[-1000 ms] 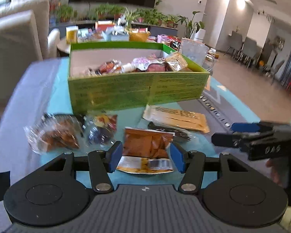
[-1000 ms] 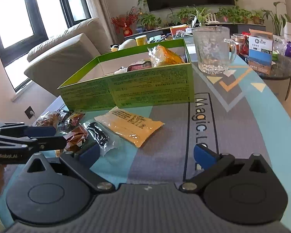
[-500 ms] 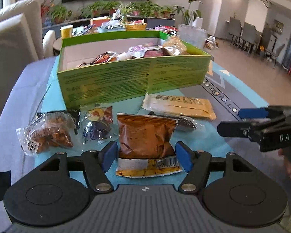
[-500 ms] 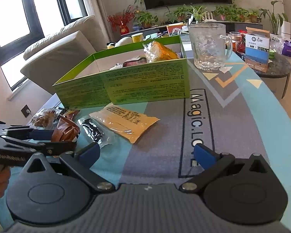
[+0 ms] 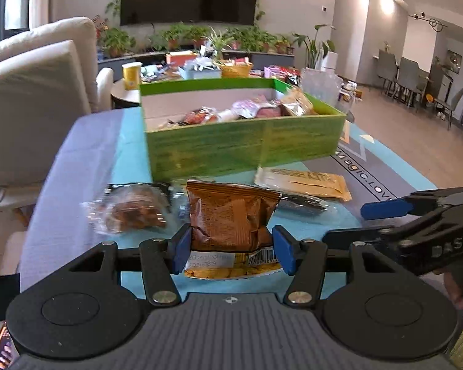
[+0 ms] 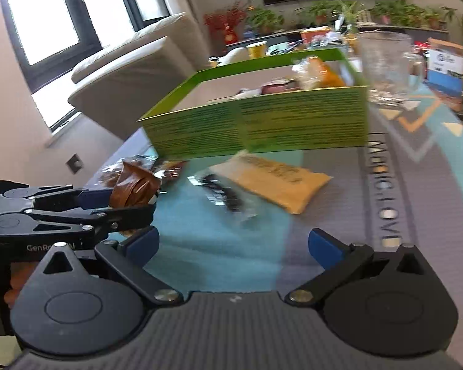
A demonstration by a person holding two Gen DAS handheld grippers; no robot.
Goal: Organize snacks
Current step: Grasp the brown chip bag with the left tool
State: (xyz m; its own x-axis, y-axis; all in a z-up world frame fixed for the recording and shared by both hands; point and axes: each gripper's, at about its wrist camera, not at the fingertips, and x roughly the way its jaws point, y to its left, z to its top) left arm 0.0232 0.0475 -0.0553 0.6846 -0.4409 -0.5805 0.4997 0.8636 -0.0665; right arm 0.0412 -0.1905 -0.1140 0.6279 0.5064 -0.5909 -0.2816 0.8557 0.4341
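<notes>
My left gripper point(image 5: 230, 254) is shut on a brown snack bag point(image 5: 230, 215) and holds it off the table; the bag also shows in the right wrist view point(image 6: 135, 186) between the left fingers. The green snack box point(image 5: 240, 146) stands behind, with several packets inside. On the mat lie a yellow packet point(image 5: 305, 180), a dark clear-wrapped snack point(image 5: 299, 203) and a clear bag of brown pastries point(image 5: 132, 209). My right gripper point(image 6: 233, 246) is open and empty, low over the mat in front of the yellow packet point(image 6: 277, 180).
A glass mug point(image 6: 385, 67) stands right of the box point(image 6: 262, 126). A blue-and-white carton point(image 6: 446, 69) sits on a side table beyond. A beige sofa point(image 5: 31, 108) is at the left. A far table holds a yellow cup point(image 5: 131, 75) and more goods.
My left gripper has closed on the brown bag and lifted it. My right gripper has swung left and nearer the yellow packet, still open.
</notes>
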